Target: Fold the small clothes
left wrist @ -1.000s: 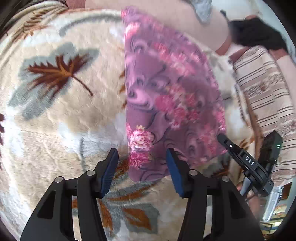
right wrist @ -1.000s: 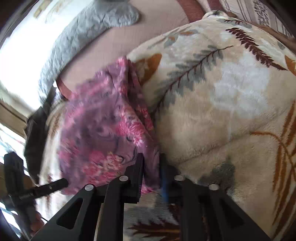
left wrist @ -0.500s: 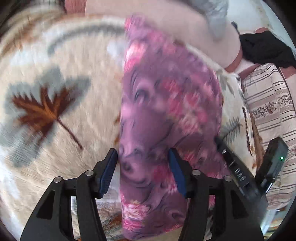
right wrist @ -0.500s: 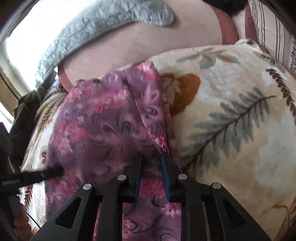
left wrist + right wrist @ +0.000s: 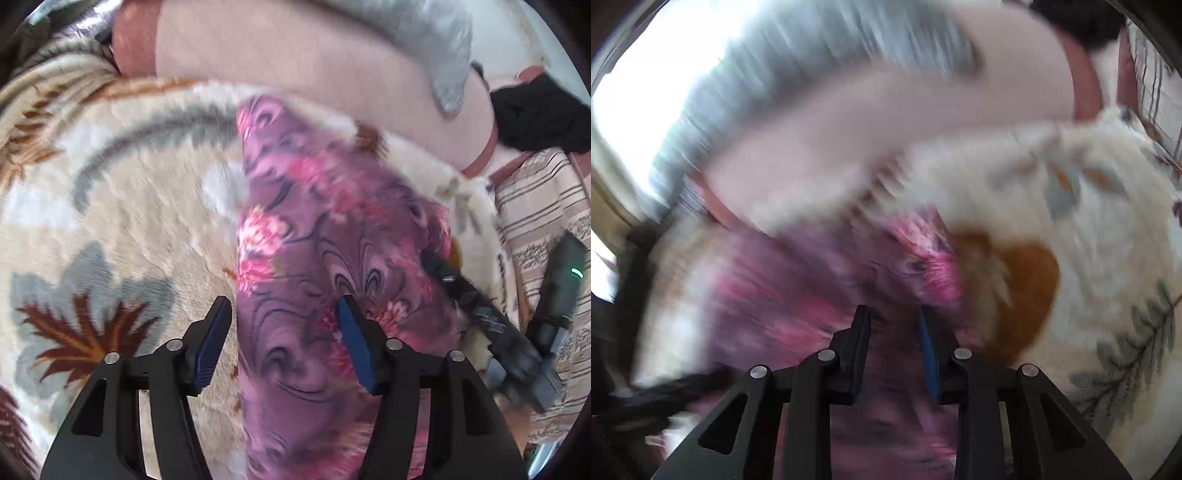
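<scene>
Left wrist view: purple flowered garment (image 5: pixel 325 280) lying on a cream leaf-print blanket (image 5: pixel 110 221), long axis running from 6 o'clock up to a narrow tip near 12 o'clock, leaning slightly from 11 toward 5. Broader toward the bottom edge, passing between and under the left gripper (image 5: pixel 284 339). Blue-padded fingers (image 5: pixel 212 343) spread wide apart, one on bare blanket at the cloth's left edge, the other over the print; gripping nothing. At 4 o'clock, the right gripper (image 5: pixel 491 325) seen from outside, dark and blurred, at the garment's right border. Pink cushion (image 5: pixel 295 51) at 12 o'clock with a grey cloth (image 5: pixel 439 48) draped on it; black fabric (image 5: pixel 535 114) at 2 o'clock; striped cover (image 5: pixel 543 206) at 3 o'clock.

Right wrist view: heavily smeared. Garment (image 5: pixel 812 295) filling 6 to 9 o'clock, running under the right gripper (image 5: pixel 892 343). Fingers (image 5: pixel 929 350) a modest gap apart, purple cloth visible in the gap; clamped or not, cannot tell. Blanket (image 5: pixel 1108 240) at 3 o'clock.
</scene>
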Demonstrator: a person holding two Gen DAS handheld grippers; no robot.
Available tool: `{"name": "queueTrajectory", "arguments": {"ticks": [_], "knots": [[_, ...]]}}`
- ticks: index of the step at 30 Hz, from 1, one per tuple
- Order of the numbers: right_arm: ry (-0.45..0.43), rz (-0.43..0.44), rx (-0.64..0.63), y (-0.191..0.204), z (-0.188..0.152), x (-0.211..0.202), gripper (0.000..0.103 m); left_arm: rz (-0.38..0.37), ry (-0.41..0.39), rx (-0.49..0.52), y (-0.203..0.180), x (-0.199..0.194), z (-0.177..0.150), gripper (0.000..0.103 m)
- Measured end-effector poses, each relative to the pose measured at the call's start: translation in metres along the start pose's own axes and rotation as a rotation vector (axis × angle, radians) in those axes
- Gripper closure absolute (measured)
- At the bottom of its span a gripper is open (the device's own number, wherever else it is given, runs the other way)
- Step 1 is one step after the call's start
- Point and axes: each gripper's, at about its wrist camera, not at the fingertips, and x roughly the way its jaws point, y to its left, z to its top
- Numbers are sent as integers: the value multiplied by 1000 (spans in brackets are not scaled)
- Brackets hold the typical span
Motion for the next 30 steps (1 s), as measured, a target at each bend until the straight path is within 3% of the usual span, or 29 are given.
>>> {"name": "queueTrajectory", "arguments": {"ticks": [1, 3, 8, 12, 14, 16, 17, 20, 25, 28, 30], "knots": [[-40, 3, -11, 0, 0, -3, 76, -8, 3, -13, 5, 1, -1, 38], [-35, 25, 4, -5, 0, -4, 76, -46, -12, -47, 13, 1, -2, 37], [-32, 83, 97, -27, -5, -21, 74, -25, -13, -20, 11, -6, -5, 37], [-41, 41, 138, -46, -14, -43, 66, -27, 1, -23, 9, -16, -8, 37], [-52, 62, 181, -64, -21, -53, 61, -79, -20, -12, 15, -33, -14, 39], [-50, 127, 231, -77, -23, -55, 47, -130, -48, -33, 25, -42, -17, 39], [-47, 163, 251, -82, -26, -55, 46, -195, -44, -62, 35, -45, -19, 39], [11, 285, 291, -86, -32, -41, 40, -291, 15, -135, 49, -36, -21, 39], [68, 429, 210, -58, -34, -21, 38, -319, 92, -127, 33, -12, -28, 34], [76, 414, 128, -43, -34, -20, 34, -313, 88, -139, 26, -6, -29, 30], [73, 371, 85, -38, -34, -23, 49, -313, 79, -170, 25, -6, -29, 31]]}}
